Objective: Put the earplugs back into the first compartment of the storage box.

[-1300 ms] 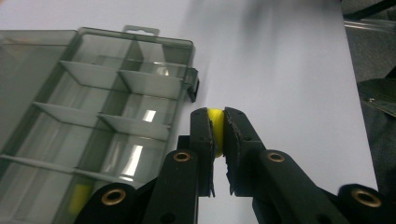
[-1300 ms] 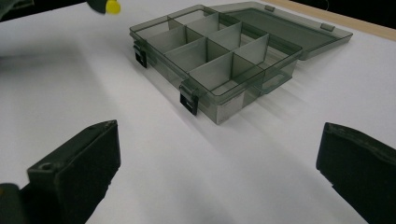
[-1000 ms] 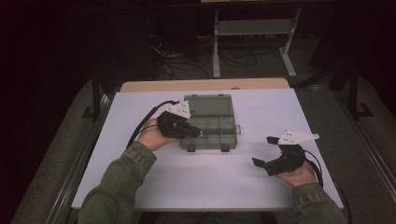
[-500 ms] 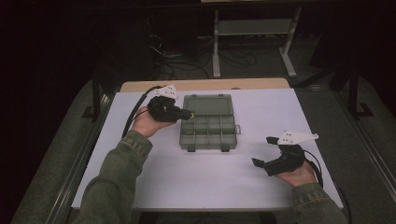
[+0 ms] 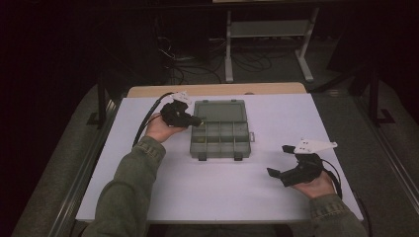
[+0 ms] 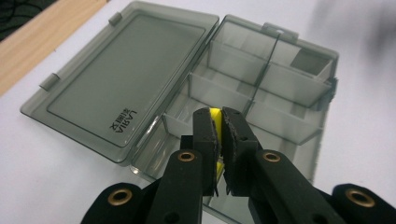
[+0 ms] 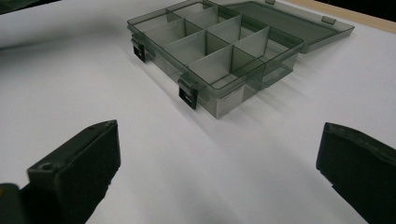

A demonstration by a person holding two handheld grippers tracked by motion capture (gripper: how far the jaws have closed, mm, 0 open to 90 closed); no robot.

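Grey organiser box (image 5: 220,138) lay mid-desk (image 5: 207,197), lid (image 5: 220,110) swung flat to far side. Visible compartments empty. Left tool (image 6: 216,122) clenched on small yellow piece (image 6: 215,114), poised over box's left compartments. Right tool (image 5: 279,160) released, jaws wide, resting near right.

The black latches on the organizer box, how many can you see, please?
2, both on the front wall of the organizer box: one latch near the closer corner, the other latch toward the farther corner.
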